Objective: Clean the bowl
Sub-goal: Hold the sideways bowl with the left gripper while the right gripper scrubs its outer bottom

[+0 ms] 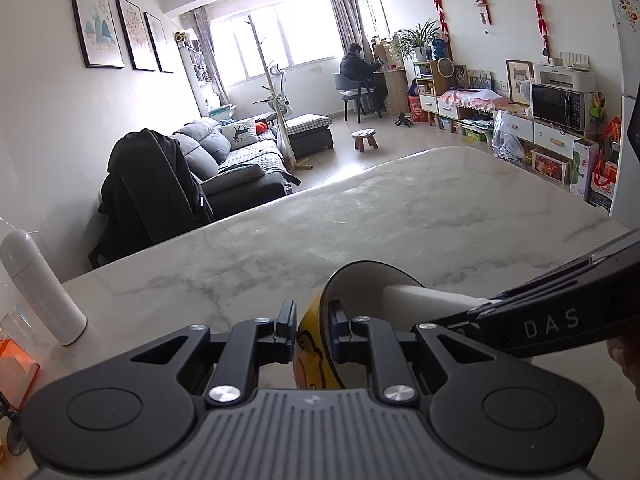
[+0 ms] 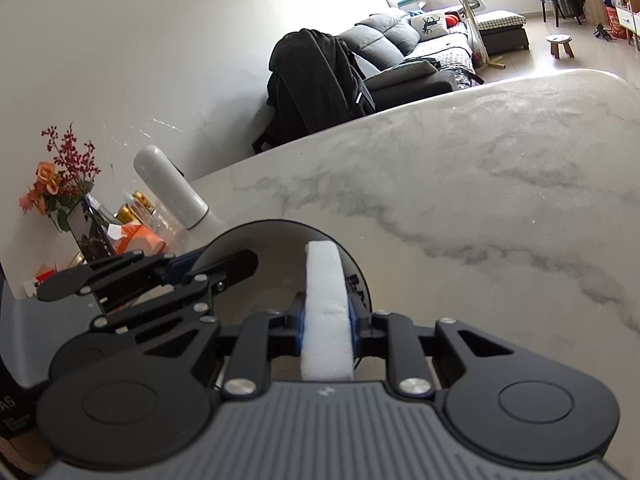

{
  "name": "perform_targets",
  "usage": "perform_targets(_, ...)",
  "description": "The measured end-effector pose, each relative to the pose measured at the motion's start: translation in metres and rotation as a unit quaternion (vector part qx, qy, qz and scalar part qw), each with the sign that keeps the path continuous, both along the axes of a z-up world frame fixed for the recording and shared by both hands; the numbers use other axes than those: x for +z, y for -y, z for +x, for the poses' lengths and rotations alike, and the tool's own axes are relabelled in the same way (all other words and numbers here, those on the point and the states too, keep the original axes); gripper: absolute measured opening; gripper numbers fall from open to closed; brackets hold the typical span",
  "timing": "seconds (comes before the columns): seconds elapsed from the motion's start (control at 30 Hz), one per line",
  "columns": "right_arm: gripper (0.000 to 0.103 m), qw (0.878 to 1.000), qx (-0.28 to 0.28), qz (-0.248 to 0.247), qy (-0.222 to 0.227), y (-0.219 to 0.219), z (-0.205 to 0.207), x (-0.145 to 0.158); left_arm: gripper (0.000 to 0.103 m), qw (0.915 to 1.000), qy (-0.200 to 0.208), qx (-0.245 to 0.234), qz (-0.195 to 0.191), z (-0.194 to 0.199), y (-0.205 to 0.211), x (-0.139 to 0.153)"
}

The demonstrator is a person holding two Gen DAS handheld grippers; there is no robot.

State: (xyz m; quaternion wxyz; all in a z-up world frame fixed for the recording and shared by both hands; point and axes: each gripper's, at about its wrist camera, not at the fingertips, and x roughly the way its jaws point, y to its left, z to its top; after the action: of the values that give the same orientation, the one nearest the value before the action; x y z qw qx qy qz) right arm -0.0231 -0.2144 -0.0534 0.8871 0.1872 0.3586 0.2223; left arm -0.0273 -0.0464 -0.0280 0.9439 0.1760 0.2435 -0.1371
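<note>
A bowl [image 1: 312, 340], yellow outside with a duck print and pale inside, is tilted on its side above the marble table [image 1: 400, 216]. My left gripper [image 1: 313, 320] is shut on its rim, one finger outside and one inside. My right gripper [image 2: 327, 320] is shut on a white sponge block [image 2: 326, 304], whose far end reaches into the bowl [image 2: 276, 252]. In the left wrist view the sponge [image 1: 424, 300] comes in from the right and presses against the bowl's inner wall, with the right gripper's body behind it. In the right wrist view, the left gripper [image 2: 188, 270] holds the bowl's left rim.
A white thermos [image 1: 40, 284] stands at the table's left edge, near an orange box [image 1: 16, 372], flowers [image 2: 60, 176] and small bottles [image 2: 136, 208]. A chair draped with a black coat [image 1: 152, 184] stands beyond the table. A person sits far off by the window.
</note>
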Motion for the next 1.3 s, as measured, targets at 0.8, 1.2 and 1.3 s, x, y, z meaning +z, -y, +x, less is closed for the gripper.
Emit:
perform_targets(0.8,0.023,1.0,-0.004,-0.012,0.008,-0.004,0.002,0.007,0.018,0.9999,0.002,-0.002,0.012,-0.008,-0.004,-0.003)
perform_targets(1.2,0.023,1.0,0.004,0.017,-0.011,-0.013,-0.006,-0.003,0.02,1.0,-0.001,0.004,0.004,-0.035,-0.022,-0.007)
perform_targets(1.3,0.023,1.0,0.003,0.019,-0.008,-0.017,-0.011,-0.004,0.018,0.9999,-0.006,0.014,-0.003,-0.042,-0.029,-0.009)
